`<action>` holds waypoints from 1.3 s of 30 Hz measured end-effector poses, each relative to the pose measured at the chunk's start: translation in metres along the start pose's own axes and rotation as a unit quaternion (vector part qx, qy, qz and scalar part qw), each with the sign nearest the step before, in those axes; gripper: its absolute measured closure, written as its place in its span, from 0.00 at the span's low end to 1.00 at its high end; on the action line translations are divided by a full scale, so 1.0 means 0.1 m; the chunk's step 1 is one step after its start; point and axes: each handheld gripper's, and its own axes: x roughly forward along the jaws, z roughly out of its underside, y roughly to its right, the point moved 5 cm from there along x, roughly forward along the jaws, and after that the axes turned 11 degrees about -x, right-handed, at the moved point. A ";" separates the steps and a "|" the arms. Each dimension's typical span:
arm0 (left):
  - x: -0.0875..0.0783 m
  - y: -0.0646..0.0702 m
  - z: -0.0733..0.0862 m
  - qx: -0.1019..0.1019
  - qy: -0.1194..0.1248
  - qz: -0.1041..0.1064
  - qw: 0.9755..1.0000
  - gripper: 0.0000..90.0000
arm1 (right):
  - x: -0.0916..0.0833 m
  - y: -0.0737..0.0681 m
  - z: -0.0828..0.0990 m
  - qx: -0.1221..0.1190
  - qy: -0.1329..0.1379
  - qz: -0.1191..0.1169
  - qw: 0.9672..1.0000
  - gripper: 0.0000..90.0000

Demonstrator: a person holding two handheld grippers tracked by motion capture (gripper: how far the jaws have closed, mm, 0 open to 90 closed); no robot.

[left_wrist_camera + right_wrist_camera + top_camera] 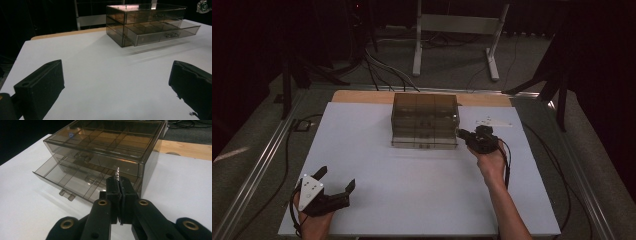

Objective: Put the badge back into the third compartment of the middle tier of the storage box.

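A smoky clear drawer box (424,120) stands at the back middle of the white table (412,185), its bottom drawer (72,182) pulled out. My right gripper (460,133) sits at the box's right front corner, shut on a small threaded metal piece (117,173) that sticks out past its tips, just above the open drawer's right end. That gripper (119,182) has its jaws pressed together. My left gripper (336,178) rests near the table's front left corner, open, with nothing between its jaws. From the left gripper (116,87) the box (147,22) appears far off.
A flat white part (492,121) lies on the table right of the box. A wooden strip (362,96) runs along the table's back edge. A small black square (302,125) and cables lie off the left side. A white stand (457,30) is on the floor behind.
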 end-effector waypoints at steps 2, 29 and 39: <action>0.00 0.00 0.00 0.000 0.000 -0.001 1.000 0.01 | 0.01 0.00 0.00 0.001 0.001 -0.001 1.000 0.98; 0.01 0.01 0.00 0.004 -0.001 0.000 1.000 0.01 | 0.17 -0.13 -0.01 0.008 -0.006 -0.022 1.000 0.98; 0.01 0.01 0.00 0.003 -0.001 0.000 1.000 0.01 | 0.24 -0.17 0.00 0.010 -0.010 -0.028 1.000 0.98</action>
